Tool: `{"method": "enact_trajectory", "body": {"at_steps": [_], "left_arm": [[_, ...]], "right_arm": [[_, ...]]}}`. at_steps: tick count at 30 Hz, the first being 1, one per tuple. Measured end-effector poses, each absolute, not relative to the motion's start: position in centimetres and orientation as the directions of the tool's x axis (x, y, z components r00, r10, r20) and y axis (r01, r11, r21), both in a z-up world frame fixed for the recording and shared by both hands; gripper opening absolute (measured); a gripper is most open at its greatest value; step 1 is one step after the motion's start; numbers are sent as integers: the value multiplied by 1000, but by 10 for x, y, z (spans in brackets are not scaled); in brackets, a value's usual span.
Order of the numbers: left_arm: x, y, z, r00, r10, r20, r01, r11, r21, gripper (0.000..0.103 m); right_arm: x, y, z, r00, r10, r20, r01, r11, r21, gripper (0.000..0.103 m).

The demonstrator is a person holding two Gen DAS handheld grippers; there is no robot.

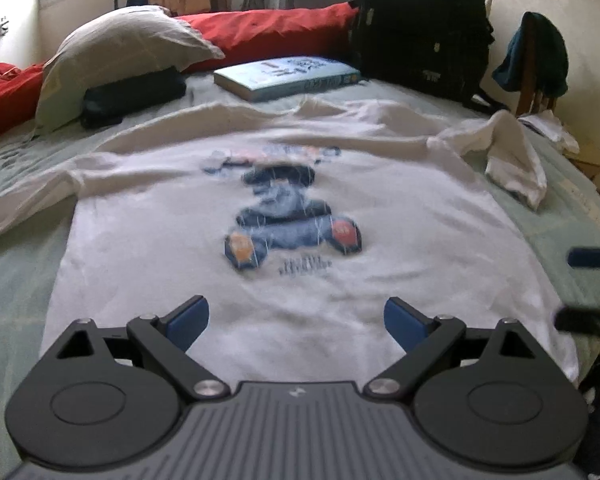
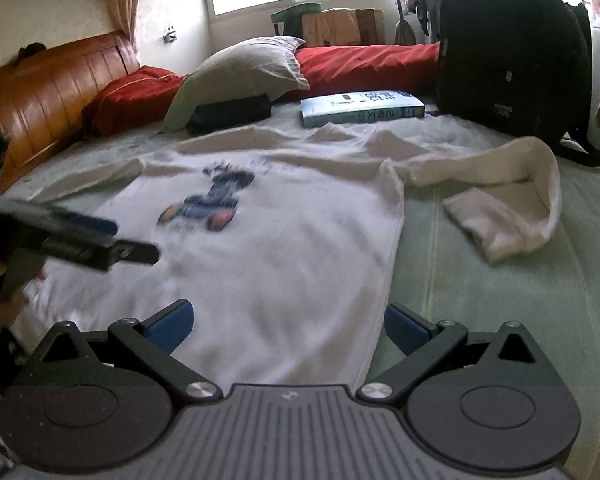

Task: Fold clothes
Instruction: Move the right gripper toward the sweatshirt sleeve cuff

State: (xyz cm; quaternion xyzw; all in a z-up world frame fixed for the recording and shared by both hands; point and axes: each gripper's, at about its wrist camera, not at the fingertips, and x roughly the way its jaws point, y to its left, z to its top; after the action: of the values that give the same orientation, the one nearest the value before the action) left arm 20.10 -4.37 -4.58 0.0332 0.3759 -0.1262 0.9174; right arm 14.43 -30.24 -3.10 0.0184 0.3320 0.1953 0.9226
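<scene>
Spread flat on the pale green bed (image 1: 16, 300), a white printed T-shirt (image 1: 260, 280) is seen in front of the book (image 1: 288, 76). Both the left hand-held gripper (image 1: 296, 320) and right hand-held gripper (image 2: 288, 326) are held released above its hem.

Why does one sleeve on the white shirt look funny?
The right sleeve is curled back on itself instead of lying flat like the rest of the white shirt. Both claws are open and hold nothing.
</scene>
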Motion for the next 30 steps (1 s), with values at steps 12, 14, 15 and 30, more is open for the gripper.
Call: {"method": "enact_trajectory", "body": {"at_steps": [12,14,15,30], "left_arm": [[284,-45,-63,653,-243,-717,305,951,-45,96],[285,-48,-76,629,-261,-732,319,946,-63,97],[283,-49,-80,635,-259,-727,323,945,-55,99],[257,-108,-49,650,-295,-700,352,934,-66,100]], "right_arm": [[284,-322,-6,720,333,-609,-310,939,146,103],[300,-333,-10,714,335,-615,-289,941,177,103],[307,-340,-14,709,338,-619,-272,941,203,103],[256,-468,-50,763,341,-550,-61,884,464,103]]}}
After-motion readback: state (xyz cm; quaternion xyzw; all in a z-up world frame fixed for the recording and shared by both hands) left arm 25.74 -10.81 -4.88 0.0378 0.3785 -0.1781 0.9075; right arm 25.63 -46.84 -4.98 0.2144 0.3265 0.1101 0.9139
